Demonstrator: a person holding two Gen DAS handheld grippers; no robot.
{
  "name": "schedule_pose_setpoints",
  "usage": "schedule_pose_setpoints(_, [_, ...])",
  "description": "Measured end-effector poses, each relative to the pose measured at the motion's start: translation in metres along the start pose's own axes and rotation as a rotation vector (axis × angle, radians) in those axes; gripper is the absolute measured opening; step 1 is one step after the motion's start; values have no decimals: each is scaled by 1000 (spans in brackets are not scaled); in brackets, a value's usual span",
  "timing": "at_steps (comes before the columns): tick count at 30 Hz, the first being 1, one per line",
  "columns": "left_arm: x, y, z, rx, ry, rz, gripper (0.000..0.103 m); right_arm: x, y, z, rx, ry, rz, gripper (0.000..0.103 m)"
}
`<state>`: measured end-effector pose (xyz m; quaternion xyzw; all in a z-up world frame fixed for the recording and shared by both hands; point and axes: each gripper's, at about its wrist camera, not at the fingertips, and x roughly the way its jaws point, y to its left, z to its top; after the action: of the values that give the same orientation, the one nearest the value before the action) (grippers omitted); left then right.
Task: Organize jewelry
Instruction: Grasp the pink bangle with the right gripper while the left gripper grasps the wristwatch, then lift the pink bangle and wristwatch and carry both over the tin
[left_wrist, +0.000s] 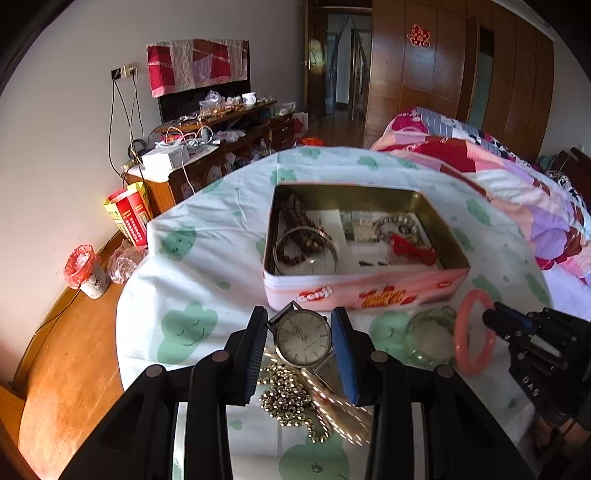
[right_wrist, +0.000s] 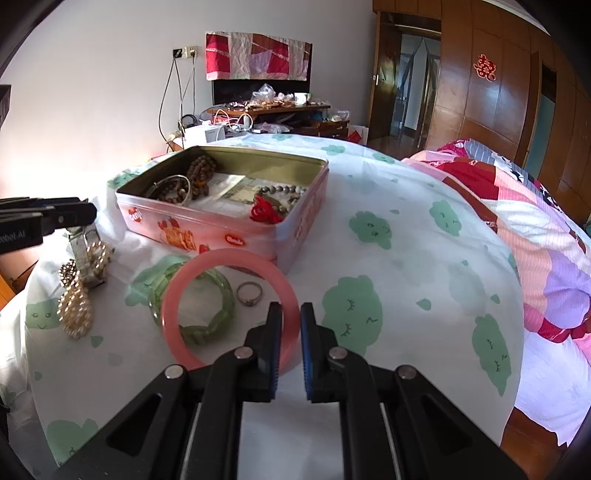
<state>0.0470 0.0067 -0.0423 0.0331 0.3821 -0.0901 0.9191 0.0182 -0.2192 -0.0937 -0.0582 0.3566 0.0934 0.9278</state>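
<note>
My left gripper (left_wrist: 300, 315) is shut on a silver wristwatch (left_wrist: 303, 338), lifted just above the cloth in front of the pink tin (left_wrist: 354, 293). A gold bead chain (left_wrist: 291, 398) lies under the watch. In the right wrist view the watch's mesh band (right_wrist: 85, 254) hangs from the left gripper (right_wrist: 79, 214). My right gripper (right_wrist: 291, 314) is shut on the pink bangle (right_wrist: 229, 258), also seen in the left wrist view as the pink bangle (left_wrist: 463, 339) with the right gripper (left_wrist: 489, 317) on its rim. A green bracelet (right_wrist: 221, 317) and a small ring (right_wrist: 250, 293) lie on the cloth. The tin (right_wrist: 207, 229) holds bead bracelets and a red piece.
The table wears a white cloth with green clouds (right_wrist: 388, 258). A bed with a patchwork quilt (right_wrist: 517, 206) stands to the right. A cluttered wooden cabinet (left_wrist: 207, 162) stands at the wall behind, and a small bin (left_wrist: 86, 271) sits on the wooden floor at left.
</note>
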Motion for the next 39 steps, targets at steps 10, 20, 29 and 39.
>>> schedule_pose_setpoints(10, [-23,1,14,-11,-59,-27,36,1,1,1,-2,-3,2,11])
schedule_pose_setpoints(20, [-31,2,18,5,-86,-12,36,-2,3,3,-7,-17,7,11])
schedule_pose_setpoints(29, [-28,1,19,8,-76,-4,36,-8,4,10,-10,-38,8,11])
schedule_pose_setpoints(39, [-20,0,17,19,-58,-1,36,-8,1,15,-9,-43,-2,11])
